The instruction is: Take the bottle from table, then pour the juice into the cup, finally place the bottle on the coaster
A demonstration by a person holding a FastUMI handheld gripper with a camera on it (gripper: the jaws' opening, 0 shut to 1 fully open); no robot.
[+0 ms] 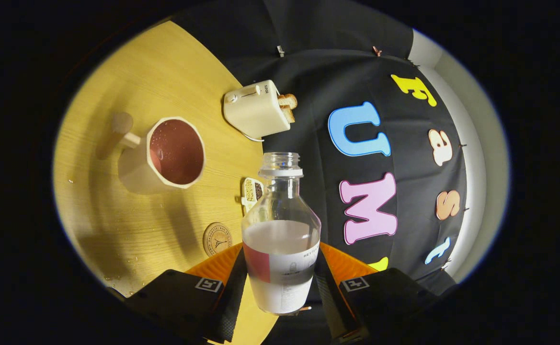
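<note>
A clear bottle (280, 230) with a white label and no cap stands between my fingers, about half full of pale liquid. My gripper (280, 282) is shut on the bottle, one finger pressing each side of its lower body. The whole view is rolled, so the wooden table (131, 76) tilts away to one side. A cream mug (169, 153) with a wooden handle stands on the table beyond the fingers, holding dark reddish juice. A round wooden coaster (217, 238) lies on the table close beside the bottle, between the fingers and the mug.
A cream toaster (257, 109) with bread slices in it stands at the table's far edge beyond the mug. A small dish of seeds (251, 192) sits near the bottle's shoulder. Water drops speckle the table near the coaster.
</note>
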